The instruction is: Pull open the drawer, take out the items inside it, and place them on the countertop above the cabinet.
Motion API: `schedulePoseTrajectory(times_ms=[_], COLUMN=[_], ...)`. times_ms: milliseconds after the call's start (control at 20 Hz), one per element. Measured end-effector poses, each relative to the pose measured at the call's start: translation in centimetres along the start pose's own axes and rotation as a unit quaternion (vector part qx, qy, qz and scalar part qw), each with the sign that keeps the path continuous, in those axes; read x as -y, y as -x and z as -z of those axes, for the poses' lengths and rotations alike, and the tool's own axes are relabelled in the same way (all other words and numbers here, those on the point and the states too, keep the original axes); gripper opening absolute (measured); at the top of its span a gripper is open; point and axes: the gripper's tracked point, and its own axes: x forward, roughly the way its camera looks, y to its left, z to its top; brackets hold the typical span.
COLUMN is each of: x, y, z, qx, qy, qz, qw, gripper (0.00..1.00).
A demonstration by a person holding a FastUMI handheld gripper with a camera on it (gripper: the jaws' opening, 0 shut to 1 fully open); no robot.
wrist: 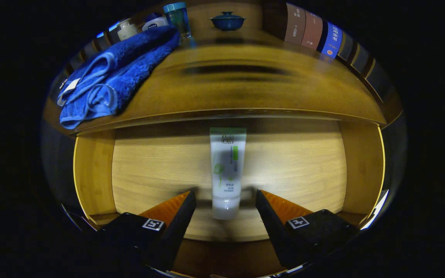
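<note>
The wooden drawer [299, 170] stands pulled open below the countertop [245, 92]. On the drawer's floor lies a white tube with green print [227, 170], lengthwise, its cap end toward me. My gripper [225, 197] is open above the drawer, with one finger on either side of the tube's cap end; neither finger touches the tube. On the countertop's left part rests a folded blue towel [114, 73].
At the back of the countertop stand a white bottle [126, 30], a small jar [153, 23], a teal-capped glass bottle [178, 17] and a blue lidded bowl [227, 20]. Several books [313, 33] stand at the back right. The drawer's side walls [93, 173] flank the tube.
</note>
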Motion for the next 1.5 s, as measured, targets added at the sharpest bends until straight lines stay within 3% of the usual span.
schedulePoseTrajectory(times_ms=[250,500,800,1100,1500], x=[-0.4,0.3,0.3,-0.3,-1.4], y=[-1.6,-2.4,-2.2,-0.1,7.8], z=[0.5,0.7,0.7,2.1,1.9], qx=[-0.023,-0.026,-0.017,0.009,0.085], qy=[0.003,0.01,0.029,0.029,0.017], qz=[0.002,0.021,0.012,-0.026,-0.08], qw=[1.0,0.999,0.999,0.999,0.993], gripper=[0.99,0.59,0.45,0.46,0.45])
